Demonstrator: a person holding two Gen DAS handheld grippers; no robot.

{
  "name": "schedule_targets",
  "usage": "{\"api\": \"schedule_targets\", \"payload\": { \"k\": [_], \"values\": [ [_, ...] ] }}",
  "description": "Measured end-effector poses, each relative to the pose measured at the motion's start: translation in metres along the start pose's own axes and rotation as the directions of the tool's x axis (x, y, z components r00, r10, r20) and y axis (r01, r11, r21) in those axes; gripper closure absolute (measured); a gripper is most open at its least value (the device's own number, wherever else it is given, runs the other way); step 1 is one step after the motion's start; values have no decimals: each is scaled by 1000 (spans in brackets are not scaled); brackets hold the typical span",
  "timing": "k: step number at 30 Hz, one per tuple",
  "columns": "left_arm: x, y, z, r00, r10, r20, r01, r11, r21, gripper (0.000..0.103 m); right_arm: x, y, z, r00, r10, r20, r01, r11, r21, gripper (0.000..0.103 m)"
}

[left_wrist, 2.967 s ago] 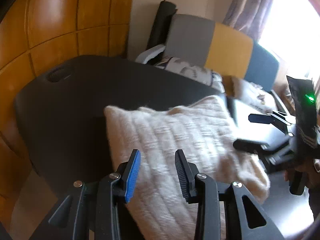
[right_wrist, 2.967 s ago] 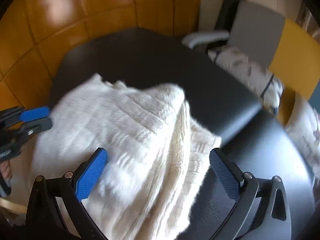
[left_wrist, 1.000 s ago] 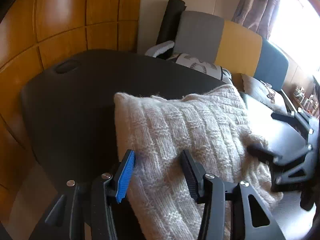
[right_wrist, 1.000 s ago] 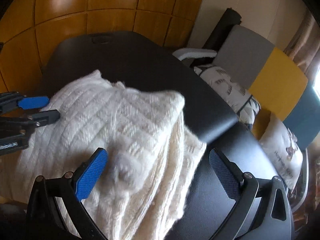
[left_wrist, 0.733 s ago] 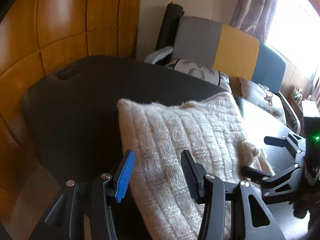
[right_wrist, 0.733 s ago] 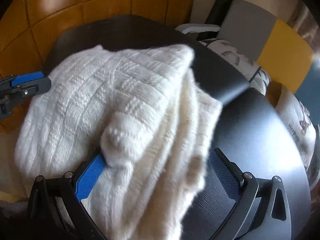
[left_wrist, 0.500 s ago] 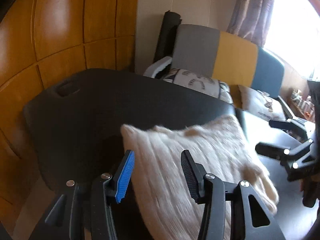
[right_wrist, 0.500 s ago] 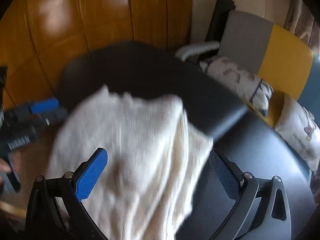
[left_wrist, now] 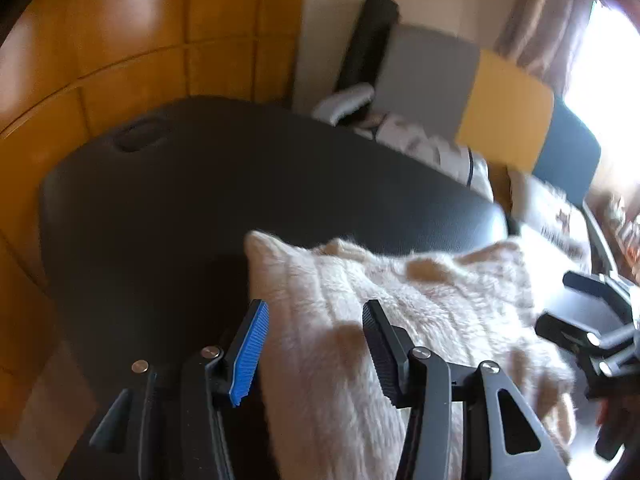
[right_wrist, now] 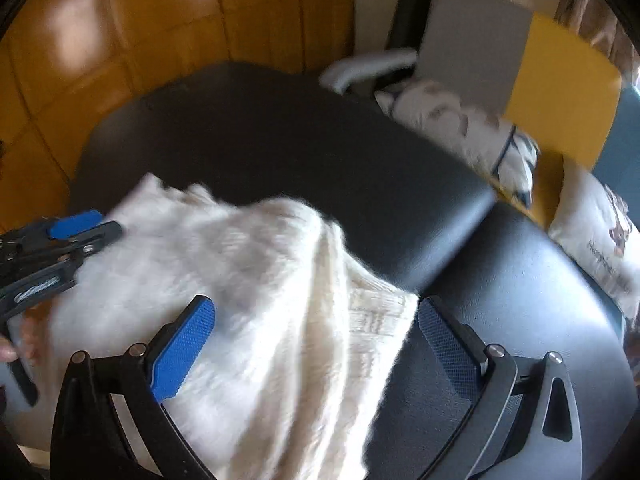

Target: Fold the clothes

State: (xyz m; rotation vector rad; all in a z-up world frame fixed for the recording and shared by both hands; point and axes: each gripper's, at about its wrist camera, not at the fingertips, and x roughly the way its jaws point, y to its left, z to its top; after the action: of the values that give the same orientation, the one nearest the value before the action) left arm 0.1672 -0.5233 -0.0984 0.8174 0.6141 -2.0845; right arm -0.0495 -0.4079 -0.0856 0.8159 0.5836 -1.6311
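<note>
A cream knitted sweater (left_wrist: 420, 304) lies folded in a thick bundle on the black table (left_wrist: 200, 200). My left gripper (left_wrist: 316, 346) hovers open over its near left edge, and the knit shows between the fingers without being pinched. In the right wrist view the sweater (right_wrist: 260, 280) spreads under my right gripper (right_wrist: 316, 338), which stands wide open above its right side, where the layered edges hang. Each gripper shows in the other's view: the right gripper (left_wrist: 592, 320) at the bundle's far end, the left gripper (right_wrist: 76, 236) at its left corner. Both views are motion-blurred.
Orange wood panelling (left_wrist: 120, 40) rises behind the table on the left. A grey, yellow and blue sofa back (right_wrist: 520, 60) with printed cushions (right_wrist: 472, 132) stands beyond the far edge. A bright window (left_wrist: 600, 80) is at the right. Part of a hand (right_wrist: 16, 348) shows at the left.
The right gripper, pressed close into the sweater 0.7 s ago, has drawn back above it. The left gripper stays at the near edge, jaws unchanged. The bundle has settled slightly flatter.
</note>
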Motion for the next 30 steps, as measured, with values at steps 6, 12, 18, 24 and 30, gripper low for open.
{"api": "schedule_targets", "payload": {
  "k": [6,12,18,24,30],
  "values": [
    [-29,-5,-44,1000,-29,10,28,996,79,53,-17,21,-48,997,76,-7,-76,996,-50,0],
    [-36,-12,-60,999,-2,33,-2,995,103,51,0,18,-82,992,61,-106,-63,998,-18,0],
    [-78,-2,-80,996,-57,69,51,996,79,51,-45,18,-95,988,147,-37,-147,989,-17,0],
    [-58,-5,-128,994,-77,-79,82,995,57,51,-16,9,-113,980,148,-136,-138,987,78,0],
    [-64,-5,-119,998,-47,-29,48,998,35,49,7,18,-85,990,41,-134,-39,999,15,0]
  ]
}}
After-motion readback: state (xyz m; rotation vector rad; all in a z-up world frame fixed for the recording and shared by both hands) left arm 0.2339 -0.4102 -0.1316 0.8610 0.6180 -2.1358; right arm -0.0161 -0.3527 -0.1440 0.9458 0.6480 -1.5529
